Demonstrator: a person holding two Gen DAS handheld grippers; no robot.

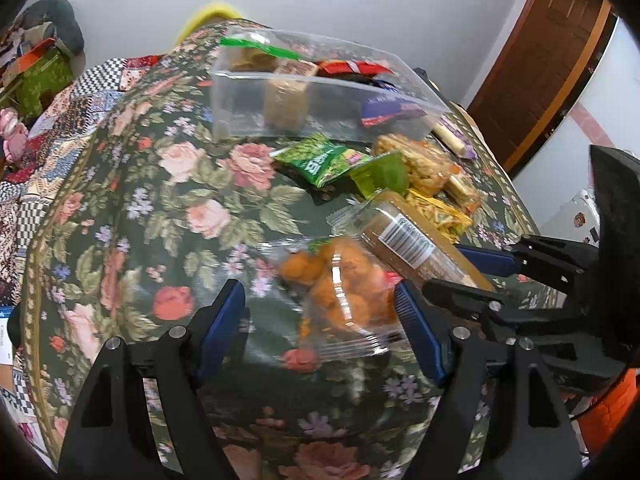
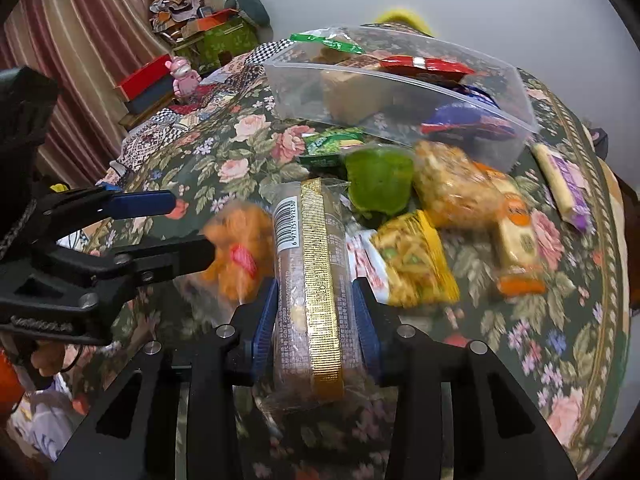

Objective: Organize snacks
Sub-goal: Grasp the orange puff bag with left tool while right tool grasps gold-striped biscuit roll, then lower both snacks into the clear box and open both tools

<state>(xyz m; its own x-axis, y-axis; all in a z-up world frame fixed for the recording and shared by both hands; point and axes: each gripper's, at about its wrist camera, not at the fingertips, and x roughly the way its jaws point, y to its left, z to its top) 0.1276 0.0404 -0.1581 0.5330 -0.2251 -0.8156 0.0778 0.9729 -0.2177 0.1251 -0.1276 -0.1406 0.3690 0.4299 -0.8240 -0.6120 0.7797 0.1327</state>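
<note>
Our right gripper clamps the cake; left gripper gapes wide at the puffs. Risk: crowded grippers collide, or cake slips en route to bin.

Showing, on the left gripper, two matte black plastic fingers with triangular cut-outs, each one ending in a blue ribbed pad. Carrying round silver screws at the finger joints. Repeating the same build on the right gripper: black angular links, blue pads with fine grooves, shiny screw heads. Ending behind the fingers in a bulky black body, with an orange patch below it, too blurred for naming.
</note>
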